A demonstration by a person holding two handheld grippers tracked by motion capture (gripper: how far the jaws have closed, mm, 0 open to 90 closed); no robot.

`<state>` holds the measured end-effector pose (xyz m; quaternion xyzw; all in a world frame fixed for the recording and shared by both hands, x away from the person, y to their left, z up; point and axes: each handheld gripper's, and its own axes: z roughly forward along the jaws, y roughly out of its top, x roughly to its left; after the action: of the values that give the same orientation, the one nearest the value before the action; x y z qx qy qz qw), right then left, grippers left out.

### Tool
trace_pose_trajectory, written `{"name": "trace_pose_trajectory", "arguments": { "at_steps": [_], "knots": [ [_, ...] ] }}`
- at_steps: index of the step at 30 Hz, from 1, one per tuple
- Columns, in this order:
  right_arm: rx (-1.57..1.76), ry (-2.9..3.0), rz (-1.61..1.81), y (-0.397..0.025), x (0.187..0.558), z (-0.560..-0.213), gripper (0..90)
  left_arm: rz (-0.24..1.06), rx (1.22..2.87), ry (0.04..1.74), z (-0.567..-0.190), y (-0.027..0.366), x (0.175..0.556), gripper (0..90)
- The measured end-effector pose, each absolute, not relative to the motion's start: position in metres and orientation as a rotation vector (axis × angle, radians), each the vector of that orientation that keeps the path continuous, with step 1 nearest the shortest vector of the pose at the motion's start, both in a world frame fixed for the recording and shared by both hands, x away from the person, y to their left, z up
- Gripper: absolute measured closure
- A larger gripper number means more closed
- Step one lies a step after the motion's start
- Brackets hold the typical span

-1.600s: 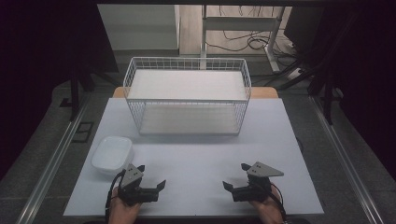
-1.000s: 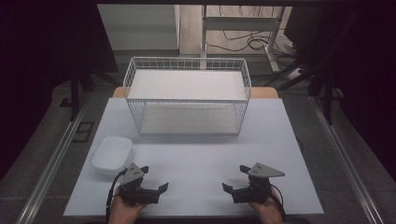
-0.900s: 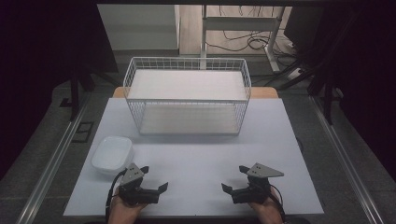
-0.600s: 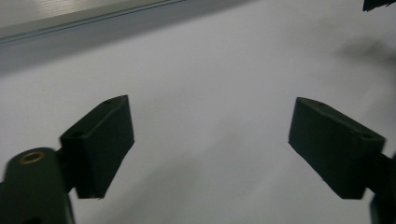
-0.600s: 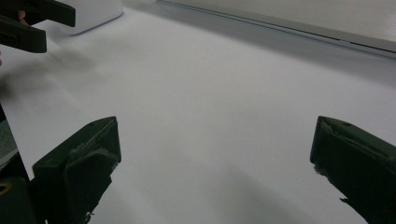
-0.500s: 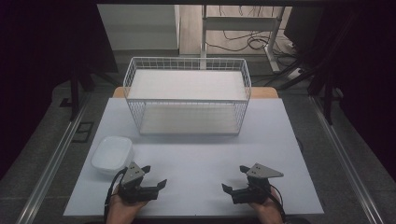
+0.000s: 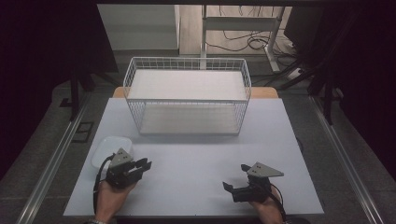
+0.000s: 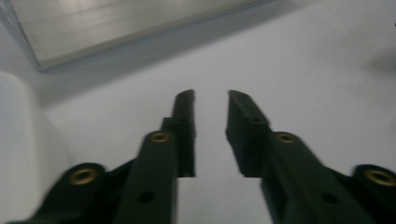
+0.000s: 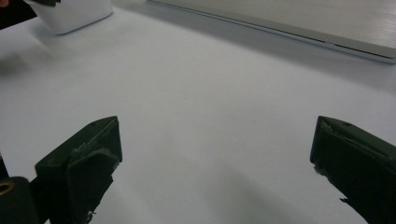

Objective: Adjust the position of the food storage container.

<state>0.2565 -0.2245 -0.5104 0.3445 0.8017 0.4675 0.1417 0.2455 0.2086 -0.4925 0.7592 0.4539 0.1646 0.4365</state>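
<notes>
High view has the wire basket [image 7: 187, 95] sitting at the back of the white table [image 7: 196, 158], the small white dish [image 7: 112, 148] near the front-left edge, and the left gripper [image 7: 145, 164] just beside that dish with its jaws nearly closed on nothing, while the right gripper [image 7: 227, 186] is spread wide and empty. If the dish is the target, I'd open the left jaws first and swing left to its rim rather than nudging it. Versus a second and a half ago, the left gripper has crept a bit up and toward the dish; the right one has hardly moved.
</notes>
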Motion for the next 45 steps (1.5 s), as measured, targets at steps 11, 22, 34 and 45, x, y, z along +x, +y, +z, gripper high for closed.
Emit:
{"name": "trace_pose_trajectory", "arguments": {
  "at_steps": [11, 22, 34, 45],
  "knots": [
    [0.951, 2.351, 1.296, -0.219, 0.255, -0.514, 1.9, 0.520, 1.795, 1.261, -0.485, 0.261, 0.268, 90.0],
    [0.936, 2.365, 1.254, -0.216, 0.254, -0.516, 1.4, 0.698, 1.690, 1.455, -0.491, 0.325, 0.262, 90.0],
    [0.900, 2.395, 1.247, -0.215, 0.252, -0.516, 1.1, 0.670, 1.724, 1.569, -0.520, 0.351, 0.250, 90.0],
    [0.895, 2.396, 1.238, -0.214, 0.252, -0.517, 1.1, 0.560, 1.761, 1.497, -0.522, 0.333, 0.234, 90.0]
  ]
}}
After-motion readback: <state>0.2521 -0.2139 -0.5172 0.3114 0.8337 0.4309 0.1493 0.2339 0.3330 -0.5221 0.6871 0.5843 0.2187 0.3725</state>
